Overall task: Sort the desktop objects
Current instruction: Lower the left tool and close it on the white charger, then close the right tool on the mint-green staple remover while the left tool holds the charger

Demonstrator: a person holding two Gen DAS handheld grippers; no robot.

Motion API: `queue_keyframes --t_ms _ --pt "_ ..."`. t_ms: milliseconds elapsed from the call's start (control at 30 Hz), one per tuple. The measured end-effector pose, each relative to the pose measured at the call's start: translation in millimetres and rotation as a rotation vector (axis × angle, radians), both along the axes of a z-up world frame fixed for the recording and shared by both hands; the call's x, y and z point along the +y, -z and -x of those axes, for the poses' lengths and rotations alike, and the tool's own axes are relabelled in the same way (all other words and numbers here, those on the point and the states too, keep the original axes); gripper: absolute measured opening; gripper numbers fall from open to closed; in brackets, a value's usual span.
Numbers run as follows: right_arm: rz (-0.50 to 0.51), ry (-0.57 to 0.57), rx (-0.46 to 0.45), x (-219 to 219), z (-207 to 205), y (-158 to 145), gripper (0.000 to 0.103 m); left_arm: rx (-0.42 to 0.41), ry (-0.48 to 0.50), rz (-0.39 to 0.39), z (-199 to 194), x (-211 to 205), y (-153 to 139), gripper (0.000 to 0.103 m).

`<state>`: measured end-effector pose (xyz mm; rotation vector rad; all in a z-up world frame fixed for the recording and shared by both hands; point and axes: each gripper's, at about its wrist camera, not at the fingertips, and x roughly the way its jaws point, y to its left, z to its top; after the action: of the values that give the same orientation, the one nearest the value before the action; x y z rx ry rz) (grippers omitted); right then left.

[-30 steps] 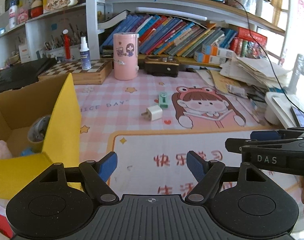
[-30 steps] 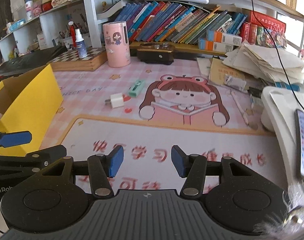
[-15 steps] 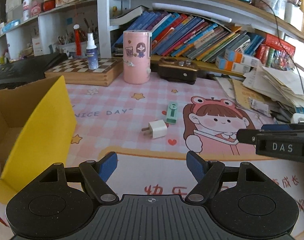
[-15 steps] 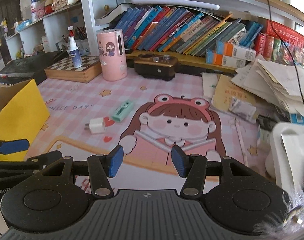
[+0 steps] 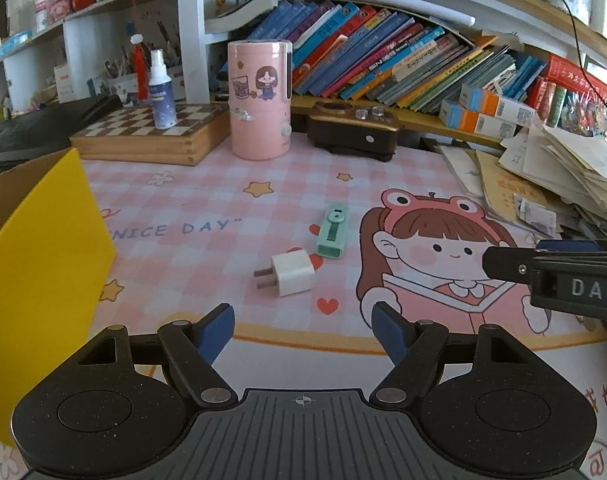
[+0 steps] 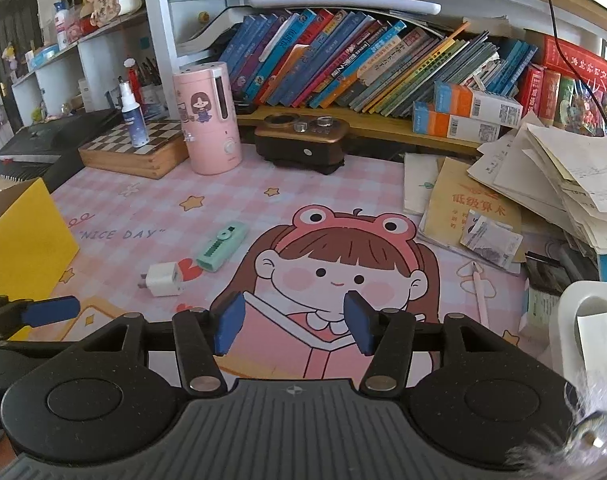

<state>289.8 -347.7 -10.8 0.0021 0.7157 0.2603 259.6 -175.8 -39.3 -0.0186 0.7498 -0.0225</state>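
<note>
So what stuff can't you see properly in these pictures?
- Inside of the yellow box: both views show only its outer wall, cut off by the left edge.
- White tub: right wrist view, cut by the right edge; contents unclear.
- Right tool: left wrist view, only one side shows.
- Book titles: too small to read.
- Pink pen: tip too small to tell.

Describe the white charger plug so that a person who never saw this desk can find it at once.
On the pink checked desk mat, look left of the cartoon girl with the frog hat. The white charger plug lies there just below a mint green eraser. It alone is a small white cube with two metal prongs.
</note>
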Motion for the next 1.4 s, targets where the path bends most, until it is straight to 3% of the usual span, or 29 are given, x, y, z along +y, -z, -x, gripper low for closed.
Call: queue_keyframes --t_ms 500,600,767,933,1000,1400 --pt "0.018 -0.013 0.004 -3 -18 2 0.057 0.019 -0.047 0.001 -35 0 21 0.076" --pt "0.011 -0.013 0.016 -3 -23 3 0.057 0.021 -0.059 -0.005 -40 -1 26 0.070" --pt "0.021 -0.015 0.016 -2 -27 5 0.057 0.028 -0.079 -0.019 -51 0 34 0.070" --pt "0.021 -0.012 0.022 -1 -27 8 0.057 0.023 -0.092 -0.012 -62 -1 40 0.058" --pt "0.023 -0.011 0.024 -1 -27 9 0.057 0.030 -0.107 -0.014 -65 1 42 0.043" --pt "0.010 -0.074 0.030 18 -44 20 0.058 -0.004 -0.068 0.032 -14 25 6 0.043"
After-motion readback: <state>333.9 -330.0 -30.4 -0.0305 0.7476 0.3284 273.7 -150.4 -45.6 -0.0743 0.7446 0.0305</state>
